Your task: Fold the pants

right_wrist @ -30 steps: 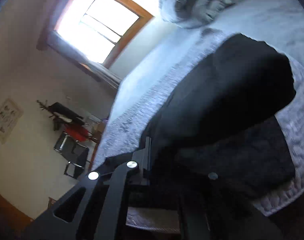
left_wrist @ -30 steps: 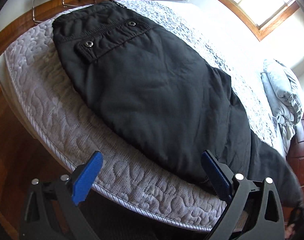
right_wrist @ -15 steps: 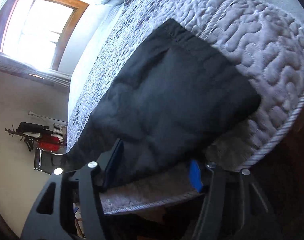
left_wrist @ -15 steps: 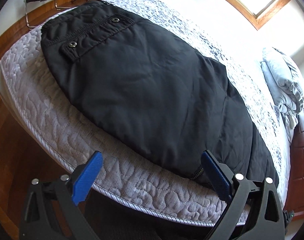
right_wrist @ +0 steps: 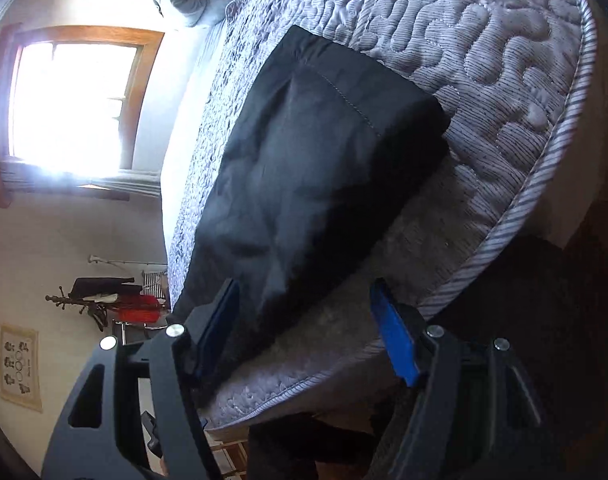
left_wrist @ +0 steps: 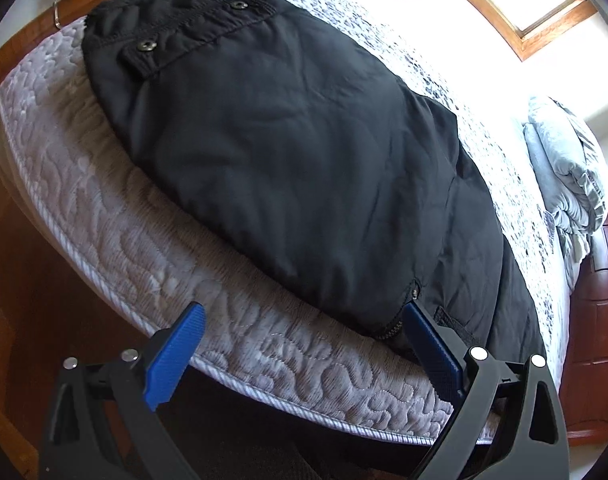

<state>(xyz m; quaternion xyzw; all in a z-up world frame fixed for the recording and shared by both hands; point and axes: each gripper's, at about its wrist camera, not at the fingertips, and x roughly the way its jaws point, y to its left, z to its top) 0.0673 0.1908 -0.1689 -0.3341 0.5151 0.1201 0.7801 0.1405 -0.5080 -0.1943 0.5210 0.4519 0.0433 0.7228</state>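
Observation:
Black pants [left_wrist: 295, 152] lie flat along the near side of a quilted grey mattress [left_wrist: 103, 216], waistband with two metal snaps at the far left. My left gripper [left_wrist: 304, 340] is open and empty over the mattress edge, its right pad beside the pants' near hem and zipper. In the right wrist view the pant-leg end [right_wrist: 304, 168] lies flat with its stitched hem toward the mattress corner [right_wrist: 544, 100]. My right gripper [right_wrist: 308, 320] is open and empty, its left pad at the fabric's edge.
A crumpled grey duvet [left_wrist: 564, 168] lies at the bed's head. Wooden floor [left_wrist: 19, 280] borders the bed. A window [right_wrist: 71, 96], a coat rack with a red item [right_wrist: 115, 300] and a wall poster [right_wrist: 19, 364] show behind.
My right gripper let go of the pant-leg end, opened and drew back; the leg now lies flat. My left gripper stayed open, its view shifting slightly along the pants.

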